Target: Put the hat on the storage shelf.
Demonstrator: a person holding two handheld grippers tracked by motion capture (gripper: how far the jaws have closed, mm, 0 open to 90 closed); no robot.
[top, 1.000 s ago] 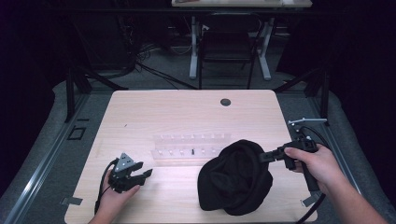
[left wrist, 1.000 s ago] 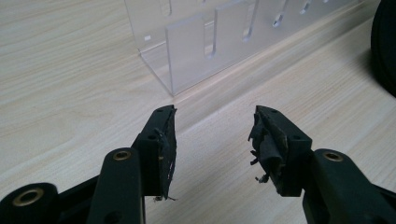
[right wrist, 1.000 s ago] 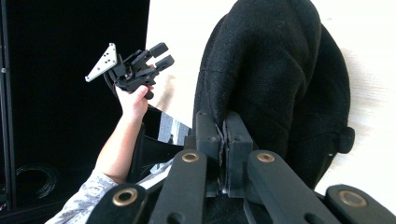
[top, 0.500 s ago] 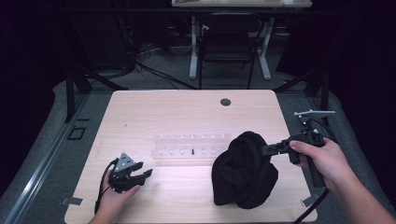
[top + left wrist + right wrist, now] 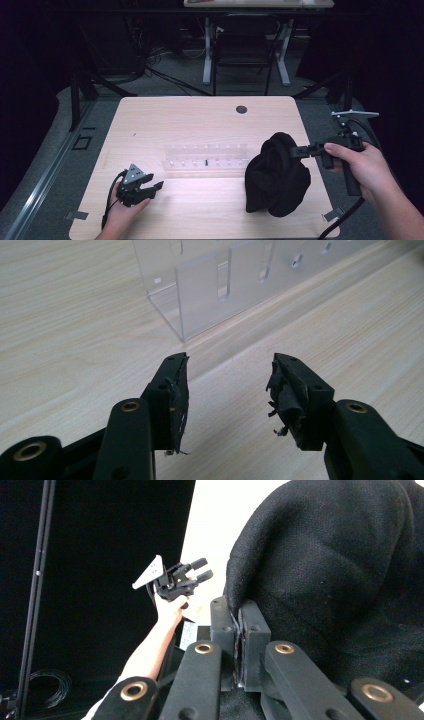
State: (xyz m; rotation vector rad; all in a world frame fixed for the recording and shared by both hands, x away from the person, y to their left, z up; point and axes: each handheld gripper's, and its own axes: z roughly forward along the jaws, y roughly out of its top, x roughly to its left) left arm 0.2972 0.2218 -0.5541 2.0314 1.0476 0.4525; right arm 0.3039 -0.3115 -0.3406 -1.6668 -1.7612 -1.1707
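Clear acrylic rack (image 5: 205, 159) at table (image 5: 200, 115) centre, slotted in a row; one small dark item visible inside near the middle, otherwise see-through.

Black cloth (image 5: 276, 175) bunched at about 4 o'clock from the rack, touching its right end, upper fold lifted off the wood and lower bulk resting on it. Pinched at its top edge by right gripper (image 5: 298, 151), jaws together on the fabric. Right hand (image 5: 356, 162) wrapped round the handle at 3 o'clock, forearm entering from the lower right corner.

Right gripper view: knit weave close up, cloth (image 5: 330, 575) rising past the clamped jaws; left gripper (image 5: 197, 572) farther off, held in a hand.

Left gripper view: jaws apart, frayed pads, nothing between; rack corner (image 5: 200, 290) at 12 o'clock, near but not touching.

High view: left gripper (image 5: 156, 187) low at 7 o'clock, resting in the left hand (image 5: 125, 207) on the table.
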